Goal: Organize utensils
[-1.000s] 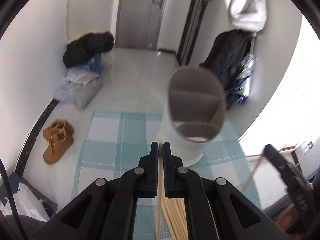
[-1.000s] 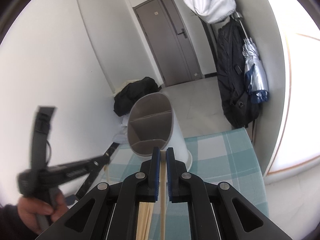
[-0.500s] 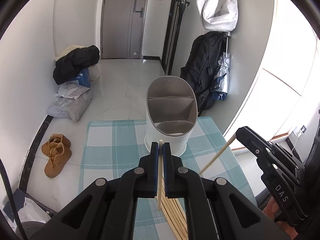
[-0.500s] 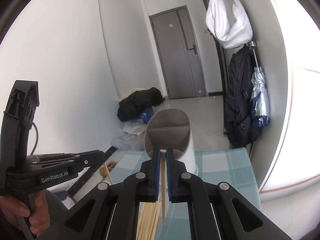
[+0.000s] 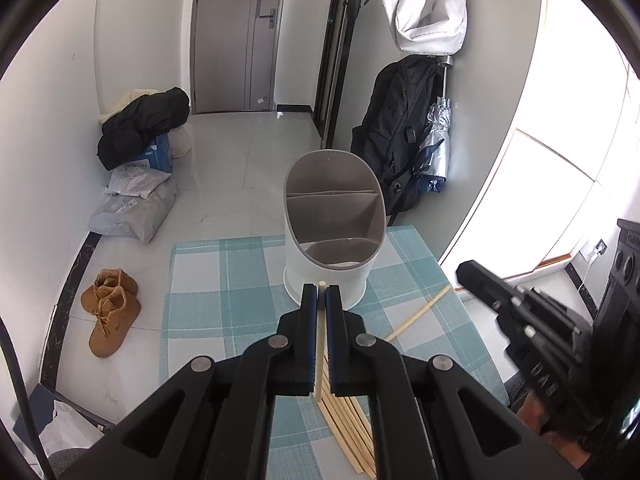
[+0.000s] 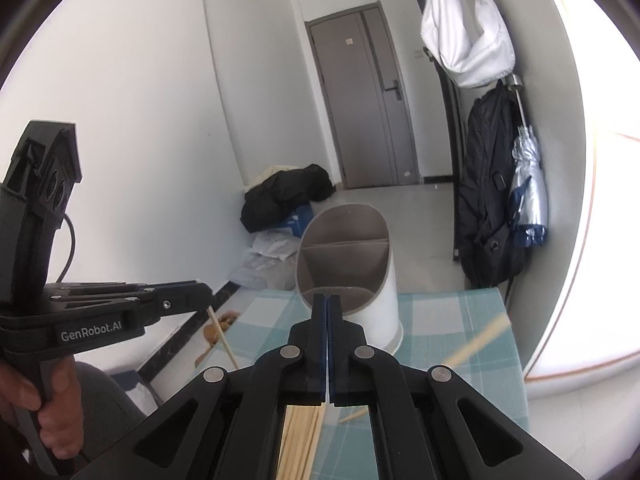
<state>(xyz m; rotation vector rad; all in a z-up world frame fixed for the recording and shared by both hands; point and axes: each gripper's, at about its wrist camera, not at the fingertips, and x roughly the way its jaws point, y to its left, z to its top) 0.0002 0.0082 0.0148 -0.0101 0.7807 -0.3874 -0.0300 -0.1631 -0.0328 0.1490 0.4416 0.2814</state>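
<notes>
Teal-and-white checked cloth covers the desk (image 5: 208, 304), which stands in a pale-walled room with a grey door at 12 o'clock; one white utensil holder (image 5: 334, 216) with a grey lining stands upright near the desk's far edge, its inside split by partitions into three compartments, all bare as far as can be seen; one bundle of wooden chopsticks (image 5: 350, 428) lies flat on the cloth at 6 o'clock of the holder, too tightly packed to count exactly, their long axes running roughly from 6 toward 12 o'clock.

Two grippers are in view; the left gripper (image 5: 320, 292) has its jaws pinching a single chopstick (image 5: 319, 344), whose long axis follows the fingers, its upper end pointing at the holder's base at 12 o'clock and its lower end hanging down toward the bundle; the right gripper (image 6: 327, 300) has its jaws pressed together on nothing.

One loose chopstick (image 5: 418, 314) lies on the cloth at 4 o'clock of the holder, slanted from 7 toward 1 o'clock; it looks blurred in the right wrist view; one pair of tan boots (image 5: 110, 310) sits on the floor at 9 o'clock.
</notes>
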